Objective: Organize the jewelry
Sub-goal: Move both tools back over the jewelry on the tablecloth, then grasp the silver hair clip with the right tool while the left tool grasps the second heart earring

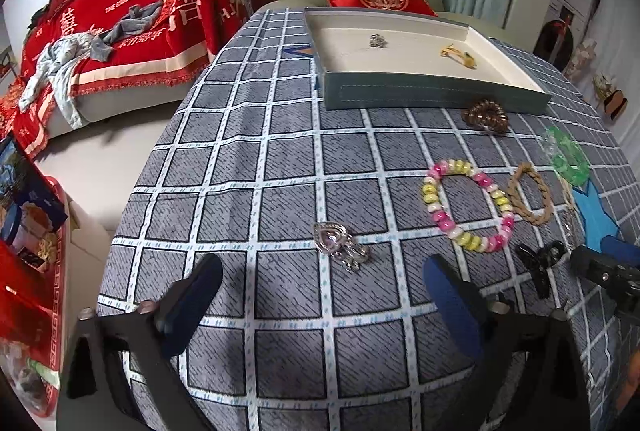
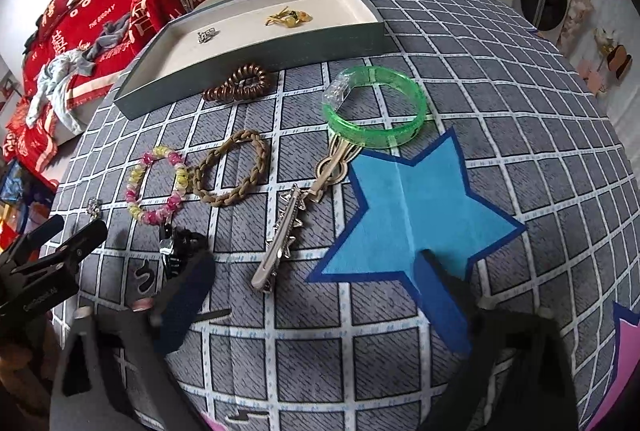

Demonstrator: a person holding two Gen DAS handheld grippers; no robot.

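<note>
Both claws gape empty over a grey checked tablecloth (image 1: 280, 159) near a red-draped sofa (image 1: 132, 11).

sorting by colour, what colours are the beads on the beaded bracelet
Pink, yellow and white beads on the beaded bracelet, clearest in the left wrist view.

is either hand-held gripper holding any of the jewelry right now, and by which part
Nothing is held. The left hand-held gripper and the right hand-held gripper are both open above the tablecloth, with no piece between the pads.
</note>
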